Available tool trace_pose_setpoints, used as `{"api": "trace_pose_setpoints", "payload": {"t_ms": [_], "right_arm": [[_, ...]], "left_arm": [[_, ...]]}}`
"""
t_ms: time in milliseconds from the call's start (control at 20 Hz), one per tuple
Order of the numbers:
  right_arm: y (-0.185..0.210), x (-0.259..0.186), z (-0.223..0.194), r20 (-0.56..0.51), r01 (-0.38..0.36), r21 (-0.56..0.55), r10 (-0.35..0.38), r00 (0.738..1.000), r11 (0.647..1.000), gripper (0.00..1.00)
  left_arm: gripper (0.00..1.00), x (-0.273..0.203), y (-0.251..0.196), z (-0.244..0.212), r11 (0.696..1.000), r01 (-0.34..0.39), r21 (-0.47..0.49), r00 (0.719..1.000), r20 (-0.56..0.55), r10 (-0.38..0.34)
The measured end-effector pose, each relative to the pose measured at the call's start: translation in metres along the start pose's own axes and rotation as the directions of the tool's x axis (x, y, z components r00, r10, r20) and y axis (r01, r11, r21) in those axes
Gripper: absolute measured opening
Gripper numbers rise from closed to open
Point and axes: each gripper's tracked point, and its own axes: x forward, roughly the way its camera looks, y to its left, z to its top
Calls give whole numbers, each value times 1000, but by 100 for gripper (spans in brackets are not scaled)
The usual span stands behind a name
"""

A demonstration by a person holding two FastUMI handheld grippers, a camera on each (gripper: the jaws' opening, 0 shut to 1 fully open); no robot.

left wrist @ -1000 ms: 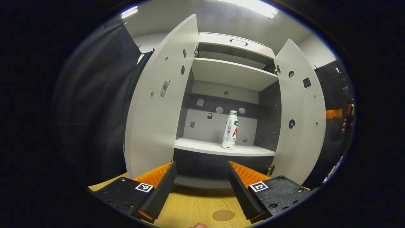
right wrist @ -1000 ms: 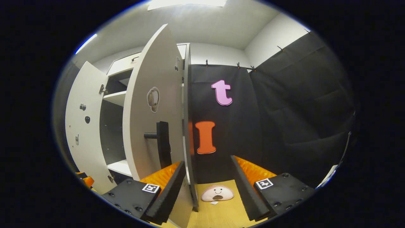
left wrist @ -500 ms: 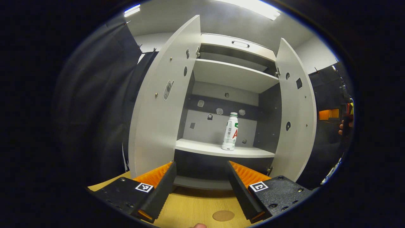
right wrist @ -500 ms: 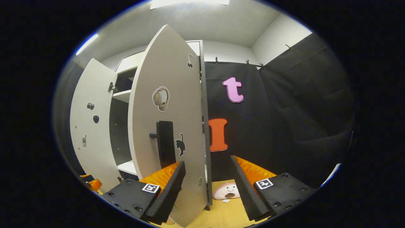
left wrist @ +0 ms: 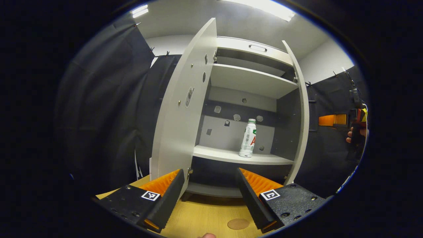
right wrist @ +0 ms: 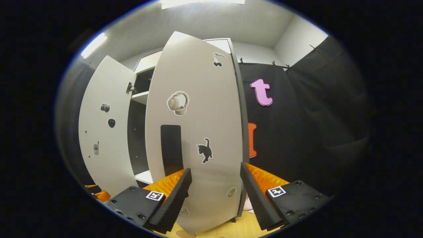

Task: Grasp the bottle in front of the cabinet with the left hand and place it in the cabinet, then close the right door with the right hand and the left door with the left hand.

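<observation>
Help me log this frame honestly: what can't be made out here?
- Bottle label: too small in the left gripper view.
- Cabinet interior: mostly hidden by the right door in the right gripper view.
- Contact between right gripper and that door: unclear.

Left gripper view: set low over the wooden table (left wrist: 205, 215), faced straight into the open cabinet (left wrist: 251, 79) from a short way off, tilted upward. Right gripper view: held close against the outer face of the right door (right wrist: 198, 132), faced along it toward the cabinet's right side. Shared by both: the cabinet, left door (right wrist: 102, 132) and right door, tabletop
</observation>
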Motion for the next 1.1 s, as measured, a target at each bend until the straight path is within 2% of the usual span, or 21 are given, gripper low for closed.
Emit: {"api": "trace_pose_setpoints", "payload": {"t_ms": [200,400,700,850,1100], "right_arm": [[22,13,-16,-41,-56,23,57,998,998,98],[36,30,-18,-44,-68,24,69,997,997,97],[44,44,-22,-65,-62,-31,60,996,998,97],[47,55,-25,-62,-48,-21,47,997,999,96],[50,63,-30,-85,-39,57,44,995,998,95]], "left_arm": [[95,-6,17,12,999,-53,-13,998,31,53],[95,-13,53,39,987,-154,-50,983,98,158],[95,-28,128,80,935,-340,-95,921,165,352],[95,-36,168,95,893,-434,-118,873,191,449],[95,-23,203,131,881,-460,-115,848,239,474]]}}
